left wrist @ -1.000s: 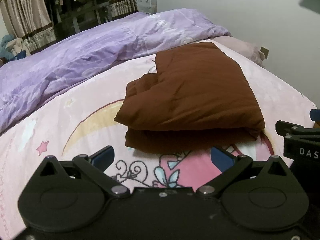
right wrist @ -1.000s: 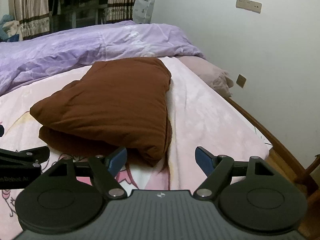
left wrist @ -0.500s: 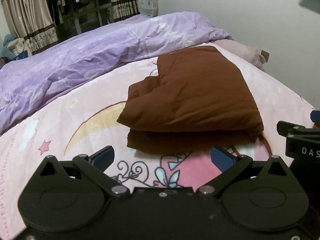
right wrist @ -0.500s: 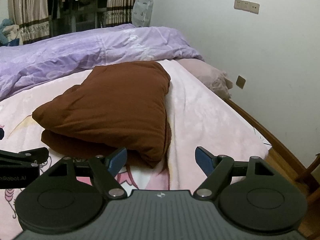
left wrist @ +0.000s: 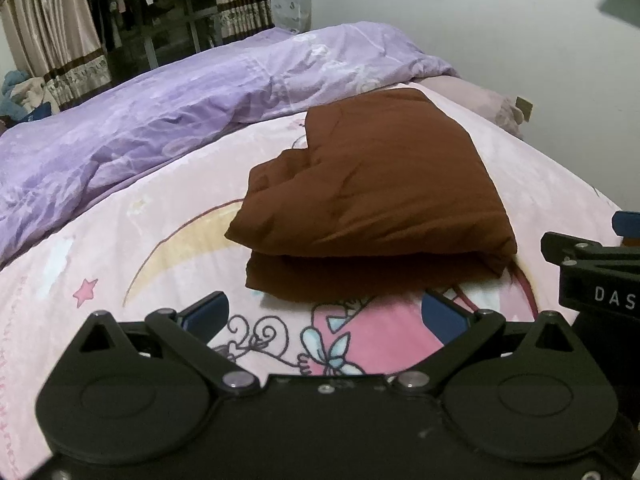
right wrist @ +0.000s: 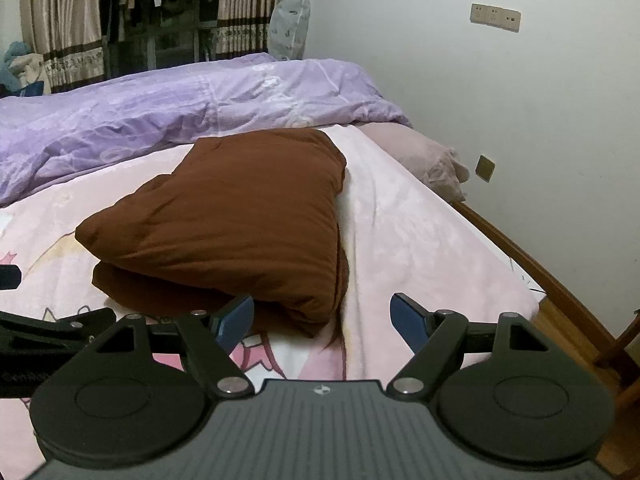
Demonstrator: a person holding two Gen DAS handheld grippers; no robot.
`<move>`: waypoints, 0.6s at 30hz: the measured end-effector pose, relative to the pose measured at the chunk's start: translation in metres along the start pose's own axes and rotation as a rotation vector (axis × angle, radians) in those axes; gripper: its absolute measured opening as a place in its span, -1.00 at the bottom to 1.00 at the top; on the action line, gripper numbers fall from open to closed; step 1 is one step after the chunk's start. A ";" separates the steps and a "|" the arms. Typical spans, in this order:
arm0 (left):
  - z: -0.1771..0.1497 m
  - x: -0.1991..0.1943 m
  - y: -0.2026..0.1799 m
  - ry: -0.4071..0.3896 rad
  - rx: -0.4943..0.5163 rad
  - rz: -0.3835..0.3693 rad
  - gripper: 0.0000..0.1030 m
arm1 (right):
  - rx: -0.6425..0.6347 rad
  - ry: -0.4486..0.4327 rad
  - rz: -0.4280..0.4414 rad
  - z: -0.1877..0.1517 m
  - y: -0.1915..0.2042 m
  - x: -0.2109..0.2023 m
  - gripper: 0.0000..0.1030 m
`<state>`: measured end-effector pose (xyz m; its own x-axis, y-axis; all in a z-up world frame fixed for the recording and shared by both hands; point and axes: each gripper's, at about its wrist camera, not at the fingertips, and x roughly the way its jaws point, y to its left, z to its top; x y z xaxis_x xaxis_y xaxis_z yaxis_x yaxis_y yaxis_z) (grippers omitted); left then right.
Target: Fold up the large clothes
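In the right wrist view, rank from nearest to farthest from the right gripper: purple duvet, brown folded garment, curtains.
1. Brown folded garment: on the pink sheet, just ahead of the right gripper.
2. Purple duvet: behind it.
3. Curtains: room's far end.

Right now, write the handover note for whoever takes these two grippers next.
Left gripper: open, empty, short of the brown garment.
Right gripper: open, empty, at the garment's near right corner, not gripping.
Garment: lies folded in a thick bundle on the pink sheet, in front of the purple duvet.
Done: folded over, layers stacked.
Left: probably only tidying the uneven left edge, if anything.
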<state>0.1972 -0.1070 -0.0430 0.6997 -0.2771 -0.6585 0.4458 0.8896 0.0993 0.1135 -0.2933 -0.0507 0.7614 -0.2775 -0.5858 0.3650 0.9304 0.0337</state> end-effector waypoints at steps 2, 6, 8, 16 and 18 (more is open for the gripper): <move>-0.001 -0.001 0.000 0.000 -0.002 -0.004 1.00 | 0.000 0.001 -0.001 -0.001 0.001 0.000 0.77; -0.003 -0.002 0.000 0.000 -0.007 -0.013 1.00 | -0.001 0.001 0.008 -0.001 0.002 0.000 0.77; -0.004 -0.003 -0.001 0.001 -0.007 -0.012 1.00 | -0.005 0.003 0.011 -0.001 0.004 0.000 0.77; -0.007 -0.006 -0.001 -0.001 -0.006 -0.018 1.00 | -0.002 0.006 0.012 -0.001 0.004 0.001 0.77; -0.007 -0.006 0.000 0.000 -0.005 -0.019 1.00 | 0.000 0.008 0.013 0.000 0.003 0.002 0.77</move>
<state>0.1890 -0.1029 -0.0437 0.6913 -0.2940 -0.6601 0.4563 0.8859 0.0833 0.1161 -0.2907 -0.0522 0.7619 -0.2636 -0.5917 0.3551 0.9339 0.0412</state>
